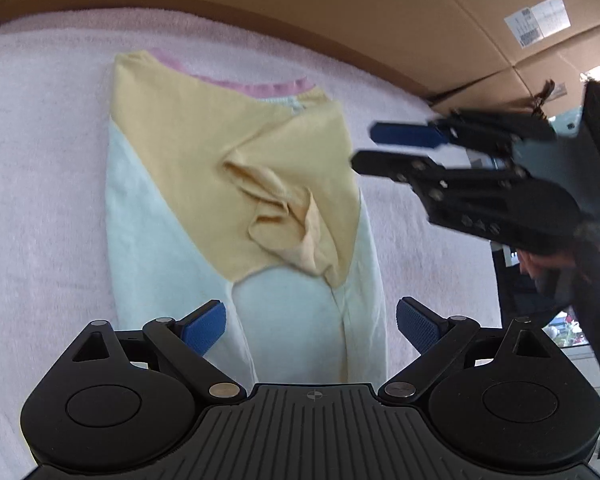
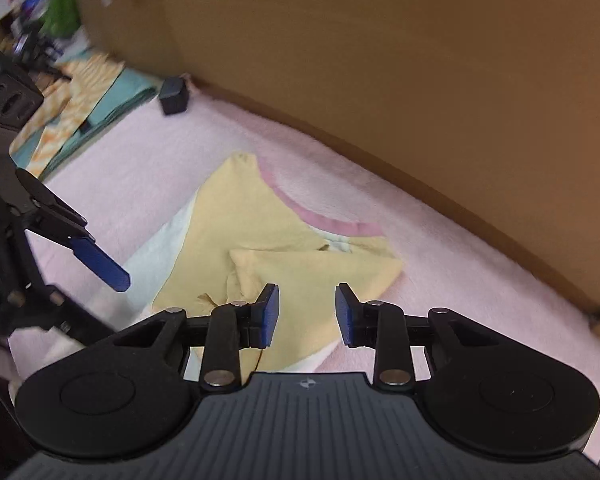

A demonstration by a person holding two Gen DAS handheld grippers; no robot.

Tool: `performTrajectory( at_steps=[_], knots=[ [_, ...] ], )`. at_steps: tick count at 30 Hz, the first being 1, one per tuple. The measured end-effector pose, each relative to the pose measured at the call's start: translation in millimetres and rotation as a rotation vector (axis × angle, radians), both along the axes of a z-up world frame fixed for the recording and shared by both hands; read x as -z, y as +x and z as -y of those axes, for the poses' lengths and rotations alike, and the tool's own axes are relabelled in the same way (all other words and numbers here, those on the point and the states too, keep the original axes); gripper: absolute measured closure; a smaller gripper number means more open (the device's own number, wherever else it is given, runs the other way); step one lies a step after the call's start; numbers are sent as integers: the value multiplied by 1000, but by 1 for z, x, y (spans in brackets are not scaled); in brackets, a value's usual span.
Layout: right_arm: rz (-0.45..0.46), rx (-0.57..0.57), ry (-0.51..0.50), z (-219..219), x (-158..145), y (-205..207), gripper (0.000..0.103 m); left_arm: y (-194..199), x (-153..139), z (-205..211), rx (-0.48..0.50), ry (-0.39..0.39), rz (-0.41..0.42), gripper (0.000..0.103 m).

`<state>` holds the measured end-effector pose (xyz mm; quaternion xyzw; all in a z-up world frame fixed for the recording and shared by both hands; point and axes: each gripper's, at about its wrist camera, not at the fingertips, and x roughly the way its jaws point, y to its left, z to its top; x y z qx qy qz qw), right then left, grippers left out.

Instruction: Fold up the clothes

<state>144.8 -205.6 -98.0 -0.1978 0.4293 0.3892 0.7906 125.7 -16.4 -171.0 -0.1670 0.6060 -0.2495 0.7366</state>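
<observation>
A small top (image 1: 236, 168) in yellow and pale mint with a pink neckband lies flat on a pink fleecy blanket (image 1: 40, 160). Both yellow sleeves are folded in across its front, and the upper one is rumpled. My left gripper (image 1: 310, 308) hovers over its lower pale part, jaws wide open and empty. My right gripper (image 1: 365, 145) comes in from the right, clear of the cloth. In the right wrist view that gripper (image 2: 307, 292) stands open above the yellow sleeve of the top (image 2: 260, 240), with nothing between its pads. One blue pad (image 2: 100, 264) of the left gripper shows at the left.
Brown cardboard (image 1: 380, 20) walls off the far side of the blanket (image 2: 420, 240). A stack of folded patterned and teal cloth (image 2: 80, 92) and a small black box (image 2: 174, 94) sit at the far left end. A person's hand holds the right gripper.
</observation>
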Motion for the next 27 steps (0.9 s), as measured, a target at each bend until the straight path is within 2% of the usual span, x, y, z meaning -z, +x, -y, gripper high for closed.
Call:
performTrajectory(
  at_steps=[5,9,14,17,18,19,20,24,27],
  knots=[
    [58,-295,-152,-55,17,5,68,-25,6,0,-37,-21,-31,5],
    [103,-427,-239,-71,33,13,68,-34,9,2,-69,-36,-48,5],
    [53,-547,-303,-85,49,22,68,-37,11,3,-103,-38,-59,5],
    [11,-572,-311,-88,57,26,71,-37,12,2,-122,-35,-65,5],
    [-4,-569,-304,-88,57,28,78,-37,12,2,-127,-34,-67,5],
    [-20,-565,-297,-88,57,30,92,-37,12,2,-132,-35,-67,5],
    [-23,-558,-296,-87,56,32,98,-36,12,1,-135,-36,-69,5],
    [-37,-519,-256,-78,47,37,101,-34,11,2,-143,-40,-69,5],
    [-33,-447,-173,-69,31,47,101,-32,9,4,-148,-47,-67,5]
  ],
)
